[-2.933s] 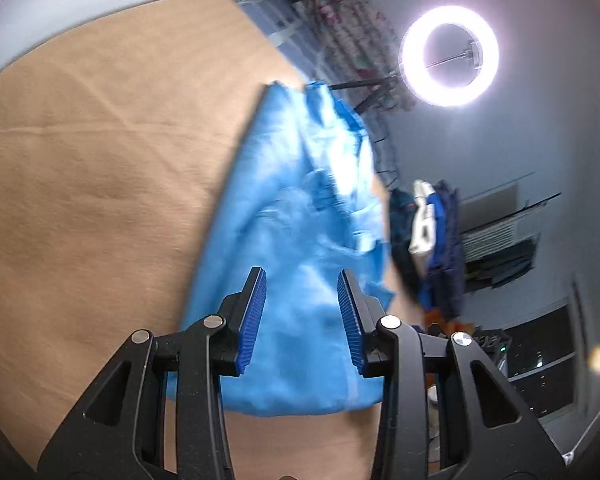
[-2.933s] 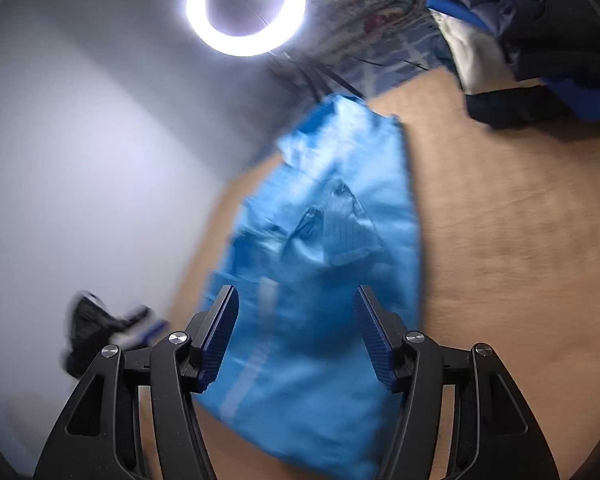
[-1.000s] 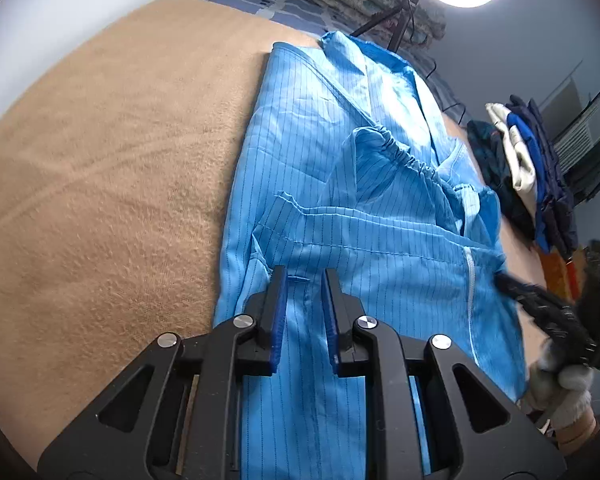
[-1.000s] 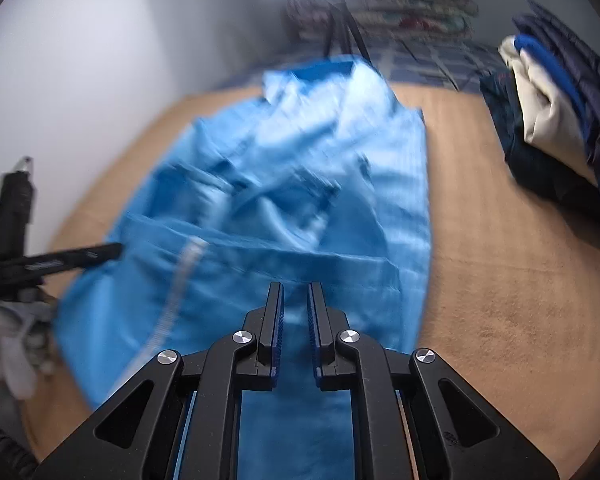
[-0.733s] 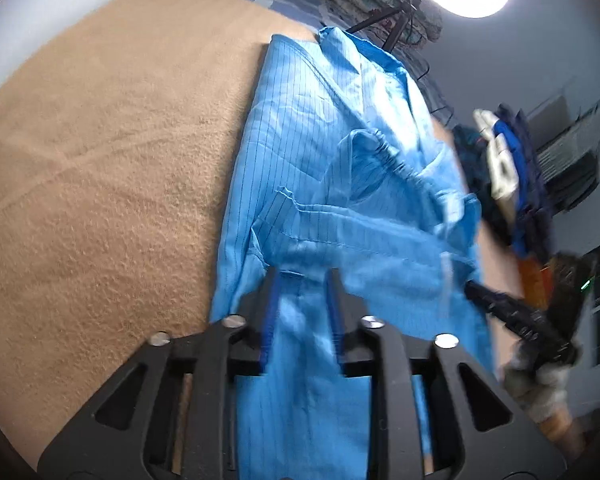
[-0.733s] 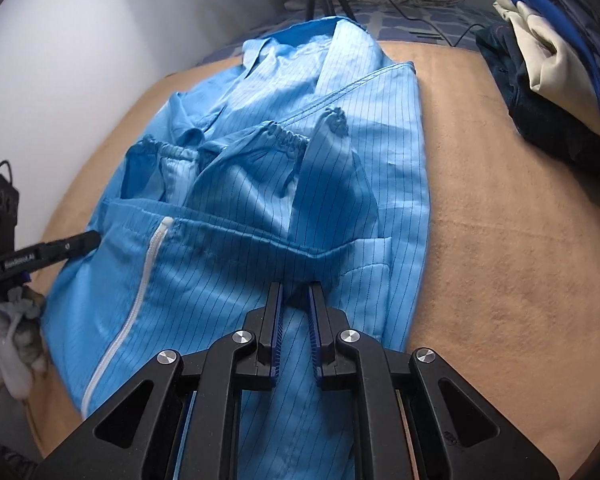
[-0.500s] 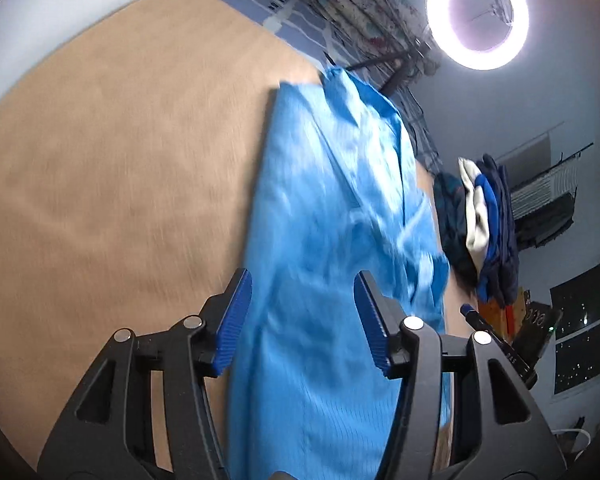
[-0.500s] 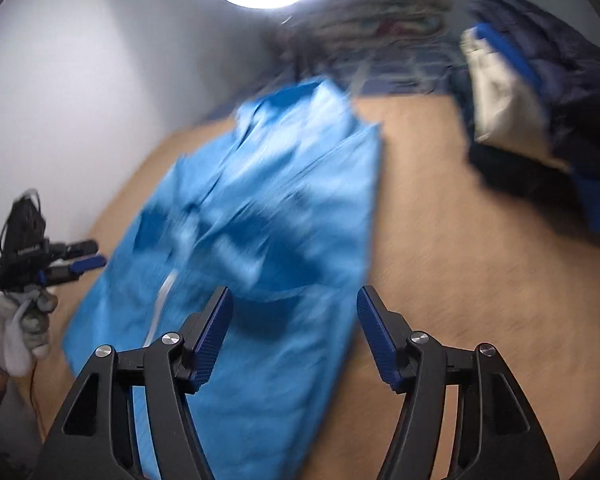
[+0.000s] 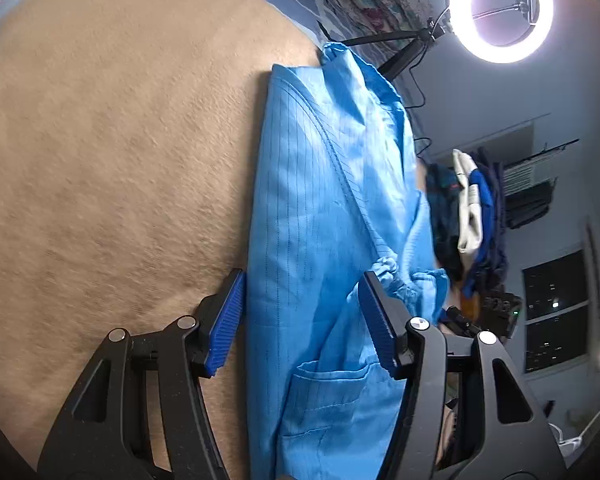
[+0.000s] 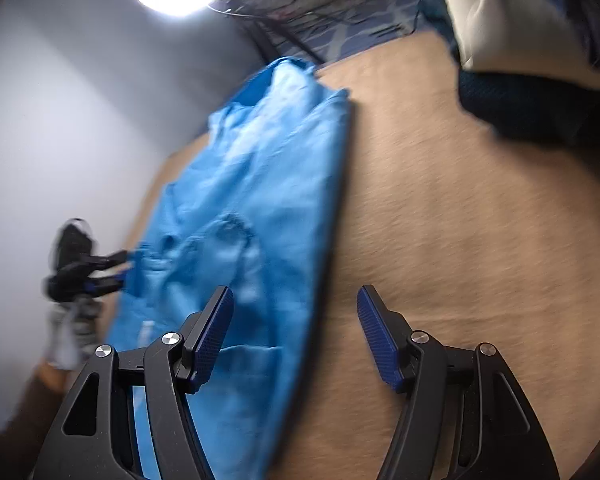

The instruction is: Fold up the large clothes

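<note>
A: Garment [image 9: 324,216] first — where do we have it?

B: Blue w/ thin stripes, folded into a long strip on the tan blanket [image 9: 112,152]. Collar end points toward the ring light [image 9: 500,8]; chest pocket sits near us.

A: Left gripper [image 9: 300,320]?

B: Jaws are opening, nothing pinched. We see cloth between them in left wrist view, but the pads aren't touching it.

A: Right gripper [image 10: 294,334]?

B: Released too — jaws wide, straddling the strip's right edge, blanket under the other pad. That view's blurry.

A: Anything else?

B: Pile of dark and white clothes [image 9: 468,208] sits well apart on the blanket's far side. We can't tell more.
</note>
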A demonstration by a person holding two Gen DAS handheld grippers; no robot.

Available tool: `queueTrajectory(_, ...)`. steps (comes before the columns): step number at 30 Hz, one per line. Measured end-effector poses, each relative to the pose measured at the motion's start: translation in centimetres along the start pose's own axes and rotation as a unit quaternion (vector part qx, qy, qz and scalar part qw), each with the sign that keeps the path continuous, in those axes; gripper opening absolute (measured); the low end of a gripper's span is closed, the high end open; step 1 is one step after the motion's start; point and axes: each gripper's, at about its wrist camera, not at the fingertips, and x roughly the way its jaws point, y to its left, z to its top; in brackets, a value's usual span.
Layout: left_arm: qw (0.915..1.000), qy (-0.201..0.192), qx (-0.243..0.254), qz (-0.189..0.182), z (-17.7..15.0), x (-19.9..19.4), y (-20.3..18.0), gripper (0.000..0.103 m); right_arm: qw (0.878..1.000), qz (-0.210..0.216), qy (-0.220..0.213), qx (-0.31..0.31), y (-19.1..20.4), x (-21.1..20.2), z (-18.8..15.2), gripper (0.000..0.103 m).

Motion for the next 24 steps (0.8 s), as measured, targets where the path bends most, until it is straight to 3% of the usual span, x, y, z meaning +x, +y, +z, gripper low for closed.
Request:
queueTrajectory(1,1.0,0.0,0.005,0.006,0.0,0.2,-0.1,0.057,1.0,0.024,0.004,0.011,-0.2,0.0,0.0,0.064)
queueTrajectory(3,0.9996,0.0,0.018,0.023,0.0,0.5,-0.4,0.043,1.0,0.015,0.009,0.007,0.0,0.4,-0.1,0.062)
queueTrajectory(6,0.999,0.004,0.029,0.033,0.3,0.8,-0.8,0.04,0.999,-0.01,0.023,-0.022,1.2,1.3,-0.1,0.041)
queueTrajectory(7,0.9992,0.004,0.026,0.031,0.6,0.7,-0.7,0.04,0.999,-0.014,0.032,-0.03,1.6,1.6,0.0,0.039)
queueTrajectory(10,0.9989,-0.006,0.022,0.042,1.8,0.5,-0.6,0.04,0.996,-0.043,0.036,-0.068,3.0,1.3,0.4,0.039)
queueTrajectory(13,0.999,-0.022,0.0,0.039,3.7,0.1,-0.1,0.04,0.99,-0.102,0.022,-0.093,3.9,1.2,1.8,0.042)
queueTrajectory(15,0.9986,-0.035,-0.006,0.039,5.1,0.0,0.0,0.04,0.988,-0.12,0.001,-0.094,4.4,1.0,3.3,0.043)
queueTrajectory(18,0.9988,-0.045,-0.011,0.018,7.0,0.4,-0.2,0.049,0.989,-0.118,-0.022,-0.09,4.7,1.1,5.8,0.05)
queueTrajectory(24,0.9981,-0.058,-0.004,0.021,9.8,2.3,-1.3,0.05,0.99,-0.117,-0.035,-0.074,4.9,5.2,12.4,0.05)
